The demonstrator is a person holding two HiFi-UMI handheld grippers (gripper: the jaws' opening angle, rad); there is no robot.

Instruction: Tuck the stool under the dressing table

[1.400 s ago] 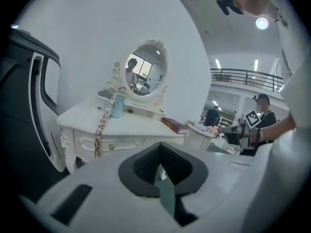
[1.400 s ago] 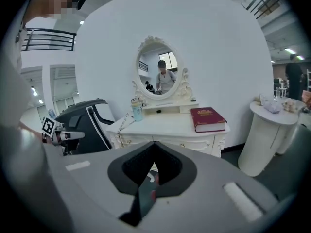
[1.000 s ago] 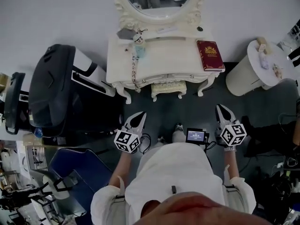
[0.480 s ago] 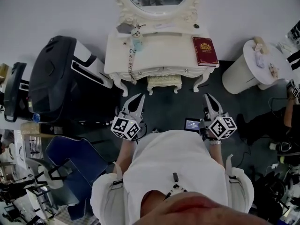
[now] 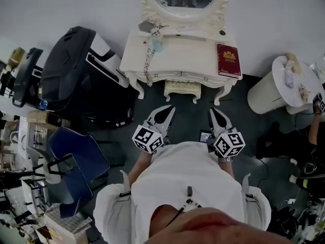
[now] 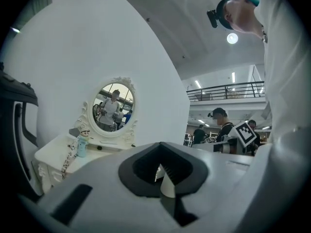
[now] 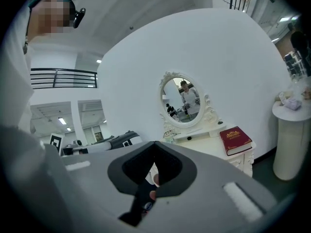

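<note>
The cream stool (image 5: 183,88) stands under the cream dressing table (image 5: 167,55), with only its front edge and legs showing. Both grippers hang in front of the person's chest, short of the table. My left gripper (image 5: 168,109) is shut and holds nothing. Beside it my right gripper (image 5: 214,111) is also shut and empty. In the left gripper view the shut jaws (image 6: 163,173) point level, with the dressing table (image 6: 58,154) off to the left. The right gripper (image 7: 153,171) faces the table (image 7: 209,144) and its oval mirror (image 7: 182,101).
A red book (image 5: 228,60) lies on the table's right end, and a small figurine (image 5: 156,39) with a bead chain on its left. A big black case (image 5: 71,70) stands to the left, a blue chair (image 5: 76,159) nearer, and a white round pedestal table (image 5: 269,93) to the right.
Both grippers have risen and drawn closer together in front of the person, the left one moving more. The stool stays under the table. Both jaws stay shut.
</note>
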